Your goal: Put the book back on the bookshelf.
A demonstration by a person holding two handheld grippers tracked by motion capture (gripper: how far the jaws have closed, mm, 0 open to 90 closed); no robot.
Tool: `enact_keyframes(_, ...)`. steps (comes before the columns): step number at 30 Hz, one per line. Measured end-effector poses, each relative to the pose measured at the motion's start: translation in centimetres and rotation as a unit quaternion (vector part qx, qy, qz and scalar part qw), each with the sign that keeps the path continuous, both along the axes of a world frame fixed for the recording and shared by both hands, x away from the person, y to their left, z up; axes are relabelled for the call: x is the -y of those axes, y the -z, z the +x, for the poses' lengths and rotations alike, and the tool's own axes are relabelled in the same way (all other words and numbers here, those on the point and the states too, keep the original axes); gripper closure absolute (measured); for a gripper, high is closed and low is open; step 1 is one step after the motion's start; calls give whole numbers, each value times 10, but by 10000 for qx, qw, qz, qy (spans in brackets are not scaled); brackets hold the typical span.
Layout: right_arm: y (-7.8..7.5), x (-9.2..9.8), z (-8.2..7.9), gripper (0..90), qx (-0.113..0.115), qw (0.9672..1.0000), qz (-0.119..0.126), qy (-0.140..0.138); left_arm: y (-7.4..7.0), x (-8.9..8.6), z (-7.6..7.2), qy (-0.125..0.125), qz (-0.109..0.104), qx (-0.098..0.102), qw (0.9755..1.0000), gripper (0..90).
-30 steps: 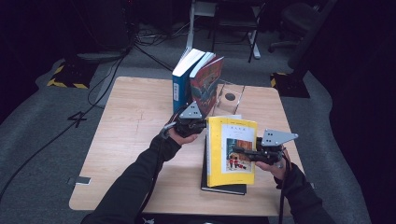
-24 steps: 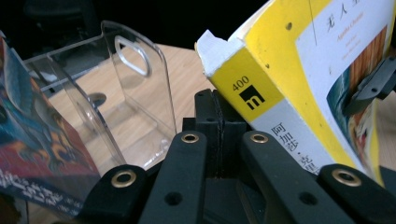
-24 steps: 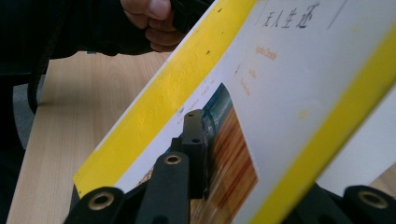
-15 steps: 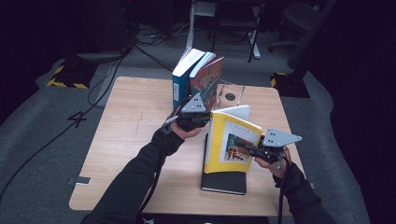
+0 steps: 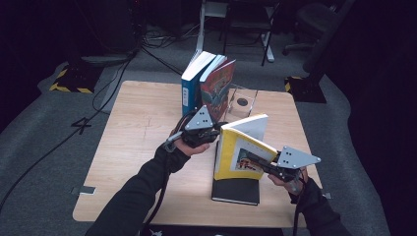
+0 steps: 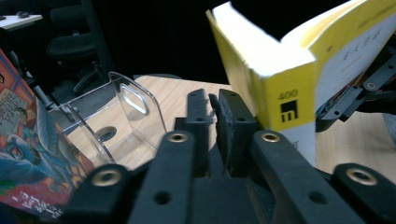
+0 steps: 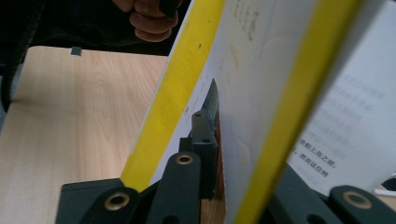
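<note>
Pinching only the front cover of the yellow paperback (image 5: 239,153), tilted up above the black book (image 5: 236,191) on the worktop (image 5: 137,137), right tool (image 5: 255,158) risks tearing or slipping; left tool (image 5: 215,132) near-closed, empty beside the spine.

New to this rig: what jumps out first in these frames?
The yellow book, tipped up on edge over a dark book near the table's right front, clamped by the right gripper. The left gripper, jaws nearly shut on nothing, sits by its spine. Behind stand upright books beside a clear plastic stand.
</note>
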State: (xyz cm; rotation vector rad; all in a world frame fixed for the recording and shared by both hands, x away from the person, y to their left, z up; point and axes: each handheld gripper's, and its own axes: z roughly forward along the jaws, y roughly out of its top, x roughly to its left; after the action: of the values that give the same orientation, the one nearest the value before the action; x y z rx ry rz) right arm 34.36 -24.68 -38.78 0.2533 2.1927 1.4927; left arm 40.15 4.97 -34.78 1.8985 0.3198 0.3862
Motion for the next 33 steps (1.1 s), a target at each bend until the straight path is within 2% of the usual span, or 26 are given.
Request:
enact_keyframes(2, 0, 1, -4, 860, 6, 10000, -17, -29, 2, -2, -6, 9, -33, -38, 10000, 778)
enact_keyframes(7, 2, 3, -9, 860, 14, 10000, -22, -42, 12, -3, -19, -40, 222, -6, 9997, 728)
enact_keyframes(8, 3, 4, -11, 861, 30, 10000, -19, -49, 17, -4, -21, -69, 273, -30, 9996, 688)
enact_keyframes(12, 3, 3, -13, 861, 71, 10000, -62, -34, 26, -7, -24, -86, 339, -111, 9993, 670)
enact_keyframes(14, 3, 3, -14, 861, 92, 9999, -80, -24, 32, -8, -27, -103, 416, -140, 9990, 664)
enact_keyframes(15, 3, 3, -15, 861, 92, 9999, -79, -19, 38, -11, -30, -136, 528, -142, 9984, 643)
enact_keyframes(16, 3, 3, -15, 861, 92, 9999, -79, -19, 38, -11, -30, -136, 528, -142, 9984, 639)
enact_keyframes(18, 3, 3, -17, 860, 118, 9999, -82, -14, 47, -14, -35, -69, 592, -238, 9979, 631)
enact_keyframes(20, 3, 3, -17, 860, 121, 9999, -81, -12, 51, -15, -37, -109, 667, -238, 9974, 638)
enact_keyframes(26, 4, 4, -20, 861, 134, 9999, -50, -11, 75, -21, -42, -49, 785, -533, 9955, 604)
enact_keyframes(29, 5, 4, -21, 861, 113, 9999, -18, -19, 89, -22, -44, 35, 910, -664, 9936, 580)
enact_keyframes(33, 6, 4, -22, 861, 117, 9999, -10, -39, 98, -20, -47, 145, 975, -778, 9921, 553)
